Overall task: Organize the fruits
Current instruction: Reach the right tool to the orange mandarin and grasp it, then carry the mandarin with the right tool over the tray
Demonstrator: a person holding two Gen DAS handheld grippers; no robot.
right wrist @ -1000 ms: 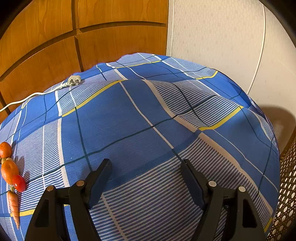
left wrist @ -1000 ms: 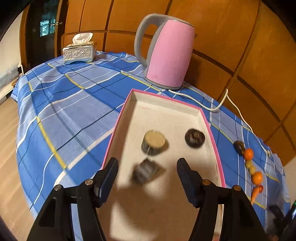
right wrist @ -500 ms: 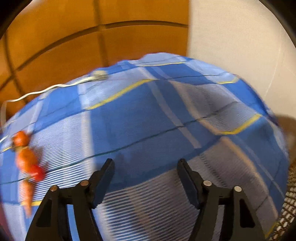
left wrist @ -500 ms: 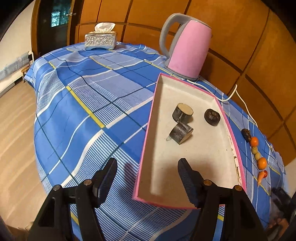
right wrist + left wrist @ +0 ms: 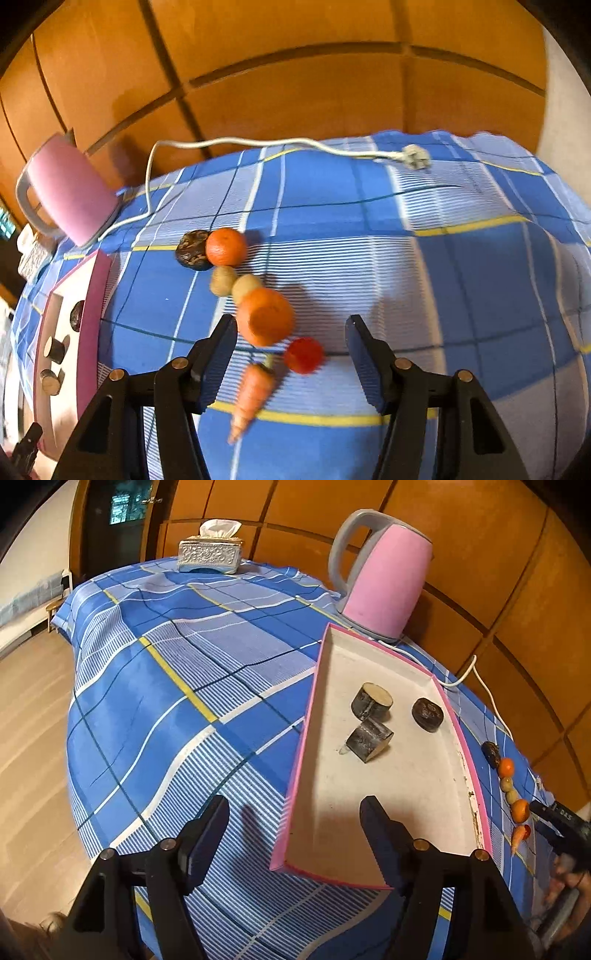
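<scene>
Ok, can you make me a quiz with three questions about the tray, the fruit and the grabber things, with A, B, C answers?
1. Where is the pink kettle?
A. inside the tray
B. on the cloth behind the tray's far end
C. on the floor

2. How many dark pieces lie in the pink tray?
A. one
B. three
C. six

3. What is the right gripper doing?
A. squeezing the carrot
B. shut on nothing
C. open over the fruit row

Answers: 1 B, it stands just past the tray's far rim. 2 B, three sit on the tray floor. 3 C, its fingers are spread, with the tomato between them untouched.
</scene>
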